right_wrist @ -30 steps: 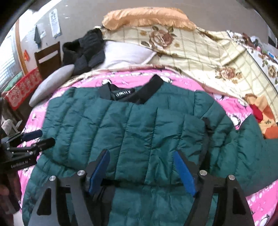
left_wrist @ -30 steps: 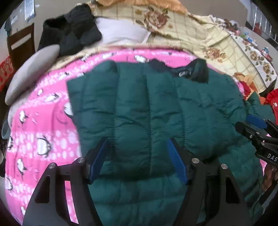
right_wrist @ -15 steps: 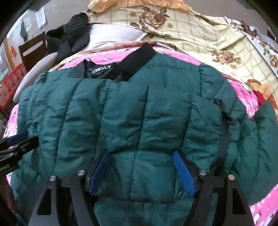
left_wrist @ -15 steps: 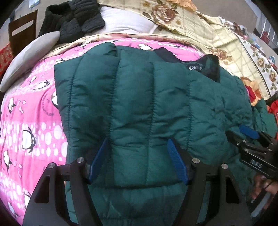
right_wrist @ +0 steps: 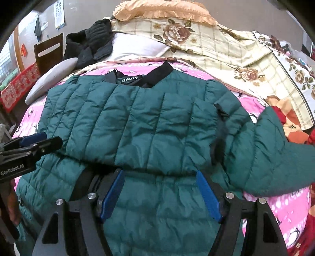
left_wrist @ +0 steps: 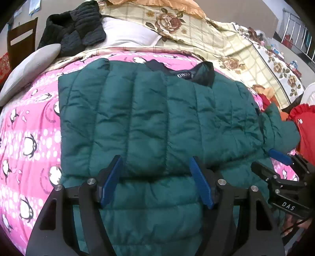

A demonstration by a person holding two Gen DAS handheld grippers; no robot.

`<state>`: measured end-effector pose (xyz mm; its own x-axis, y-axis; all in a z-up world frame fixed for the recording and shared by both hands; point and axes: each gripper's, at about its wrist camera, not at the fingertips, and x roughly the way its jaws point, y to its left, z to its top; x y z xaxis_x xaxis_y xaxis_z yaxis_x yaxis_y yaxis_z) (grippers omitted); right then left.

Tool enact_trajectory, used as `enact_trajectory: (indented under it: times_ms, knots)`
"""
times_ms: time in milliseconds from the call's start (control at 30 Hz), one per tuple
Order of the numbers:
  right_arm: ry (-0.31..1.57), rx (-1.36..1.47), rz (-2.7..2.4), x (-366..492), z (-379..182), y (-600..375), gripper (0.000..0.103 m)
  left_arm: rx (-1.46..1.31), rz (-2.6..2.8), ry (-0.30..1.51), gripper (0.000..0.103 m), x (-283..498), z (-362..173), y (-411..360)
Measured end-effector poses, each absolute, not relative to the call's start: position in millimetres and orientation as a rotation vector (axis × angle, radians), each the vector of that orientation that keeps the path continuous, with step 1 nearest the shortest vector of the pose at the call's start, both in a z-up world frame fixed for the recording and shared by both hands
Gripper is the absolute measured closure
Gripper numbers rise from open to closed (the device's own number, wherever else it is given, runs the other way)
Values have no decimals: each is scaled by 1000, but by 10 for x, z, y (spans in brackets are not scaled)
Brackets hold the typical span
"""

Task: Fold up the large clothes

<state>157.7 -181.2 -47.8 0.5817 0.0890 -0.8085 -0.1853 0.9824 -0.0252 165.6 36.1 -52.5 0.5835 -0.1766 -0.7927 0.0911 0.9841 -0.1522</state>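
A dark green quilted jacket (left_wrist: pixel 153 122) lies on a pink penguin-print blanket (left_wrist: pixel 29 137), collar with a black label at the far end. Its upper part is folded down over the lower part. It also shows in the right wrist view (right_wrist: pixel 141 128), with one sleeve (right_wrist: pixel 275 153) spread to the right. My left gripper (left_wrist: pixel 155 167) is open, fingers just above the fold edge, holding nothing. My right gripper (right_wrist: pixel 160 177) is open above the fold edge, empty. Each gripper shows at the side of the other's view: the right gripper (left_wrist: pixel 279 163) and the left gripper (right_wrist: pixel 37 141).
A floral cream quilt (right_wrist: pixel 226 49) and an orange pillow (right_wrist: pixel 163 9) lie at the far side. A black garment (left_wrist: pixel 76 29), a white pillow (left_wrist: pixel 126 35) and a grey cushion (left_wrist: pixel 29 67) sit far left. A wooden chair (right_wrist: pixel 49 51) stands beyond. Red fabric (left_wrist: pixel 307 128) lies right.
Both grippers have pulled back toward the near side and a little higher; the jacket looks smaller and the collar farther away. The jacket has not moved.
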Motion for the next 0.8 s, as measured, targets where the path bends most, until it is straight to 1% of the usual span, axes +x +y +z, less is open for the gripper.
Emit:
enact_trajectory:
  times_ms: [233,500,533,567,600,800]
  knots:
    - [971,-99,123,1487,-584,-1982,30,-73,-121,961,32,1574,-661,220]
    - [943,-73,126,1323,-481,-2099,30,-90,-138,925,32,1449,-590,112]
    - [940,-67,124,1313,-474,-2116,28,-101,-154,920,32,1427,-580,96]
    - [937,-61,120,1300,-467,-2142,22,-102,-157,920,32,1416,-578,81]
    - [933,-57,111,1287,-467,-2179,20,-100,-158,923,32,1412,-580,65]
    - [951,-24,96,1275,-492,-2302,20,-77,-140,924,32,1374,-613,3]
